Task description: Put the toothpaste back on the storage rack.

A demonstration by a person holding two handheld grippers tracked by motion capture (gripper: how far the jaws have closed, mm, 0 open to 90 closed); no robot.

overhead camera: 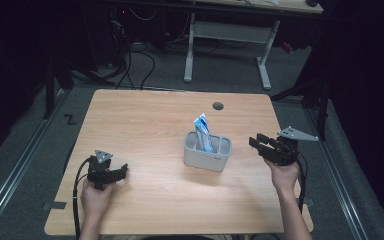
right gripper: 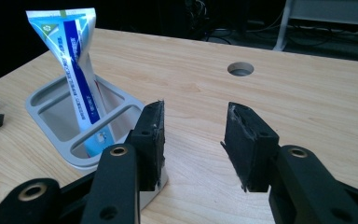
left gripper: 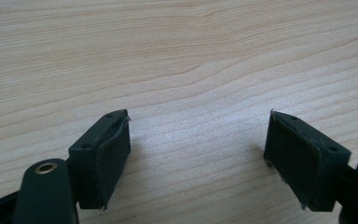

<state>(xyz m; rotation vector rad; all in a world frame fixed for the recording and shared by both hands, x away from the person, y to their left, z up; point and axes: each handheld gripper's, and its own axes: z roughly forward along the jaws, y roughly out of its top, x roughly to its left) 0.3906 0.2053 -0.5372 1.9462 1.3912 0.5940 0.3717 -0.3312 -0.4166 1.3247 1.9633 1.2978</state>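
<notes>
Wooden table point(overhead camera: 145, 125), dark room with cables behind. Left tool point(overhead camera: 122, 171) rests low at the near left, jaws wide apart, nothing between them. Right tool point(overhead camera: 256, 141) at the right, jaws partly apart, empty, just beside grey compartment holder point(overhead camera: 206, 159) mid-table. Toothpaste tube point(overhead camera: 203, 131) stands tilted in a holder compartment. Farther back, round cable hole point(overhead camera: 218, 106).

A white tube point(overhead camera: 203, 132) with blue stripes stands in a grey holder point(overhead camera: 207, 160) on the light wood-grain table point(overhead camera: 145, 120).
</notes>
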